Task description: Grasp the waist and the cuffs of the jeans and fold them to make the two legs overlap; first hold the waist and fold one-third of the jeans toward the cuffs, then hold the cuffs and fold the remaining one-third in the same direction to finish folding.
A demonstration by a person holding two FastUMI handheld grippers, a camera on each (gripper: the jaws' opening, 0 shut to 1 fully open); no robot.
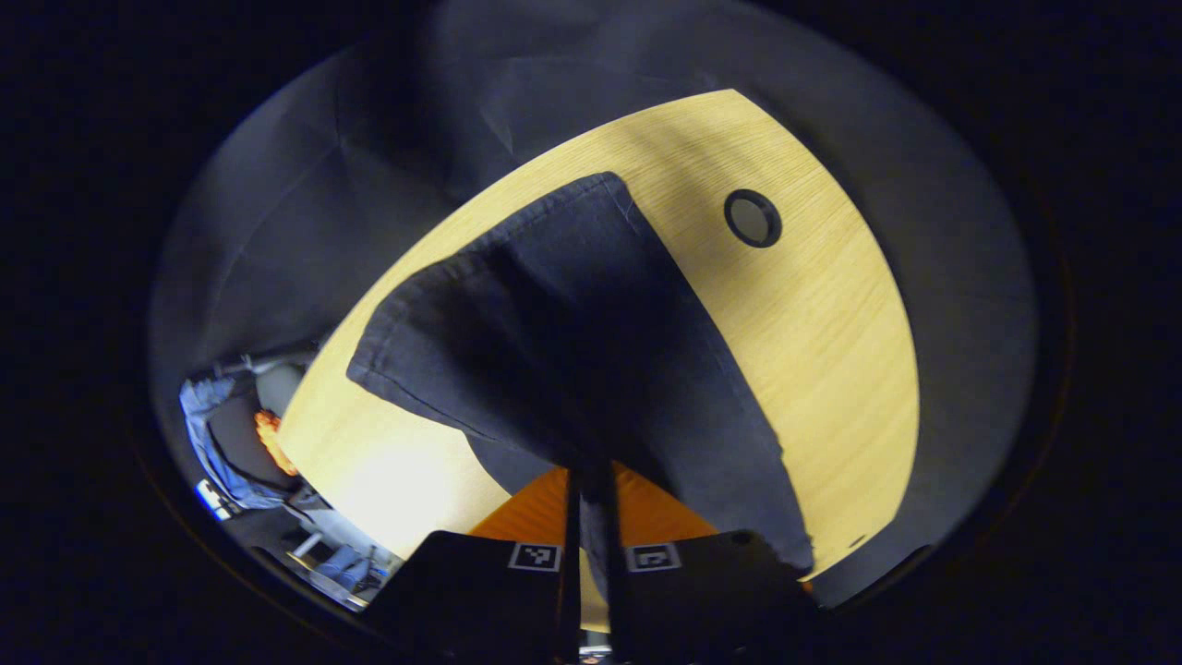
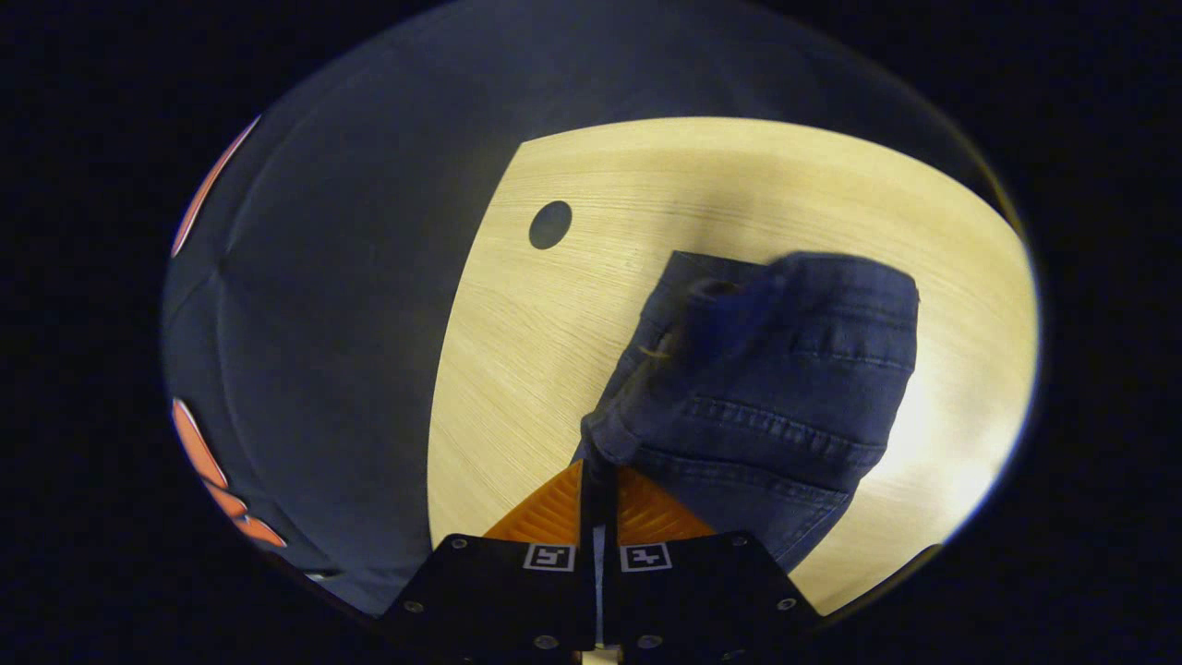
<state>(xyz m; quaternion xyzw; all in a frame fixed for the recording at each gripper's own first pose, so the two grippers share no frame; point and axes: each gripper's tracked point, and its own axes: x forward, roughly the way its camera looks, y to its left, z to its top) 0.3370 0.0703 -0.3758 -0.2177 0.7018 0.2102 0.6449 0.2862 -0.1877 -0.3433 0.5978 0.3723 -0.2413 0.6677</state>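
Observation:
Dark blue jeans (image 1: pixel 572 332) hang from my left gripper (image 1: pixel 591 480), which is shut on a cuff edge and holds it above the wooden table (image 1: pixel 813 351). The lifted leg drapes down and away toward the far table edge. In the right gripper view the waist part of the jeans (image 2: pixel 776 397), with seams and a pocket showing, hangs bunched from my right gripper (image 2: pixel 598 466), which is shut on the fabric's edge. The lower cloth rests on the table (image 2: pixel 554 351).
A round cable hole (image 1: pixel 753 218) lies in the tabletop right of the cloth; it appears as a dark spot (image 2: pixel 550 224) in the right gripper view. Grey booth cloth (image 2: pixel 351 323) surrounds the table. A chair with blue fabric (image 1: pixel 222 434) stands beyond the table's left edge.

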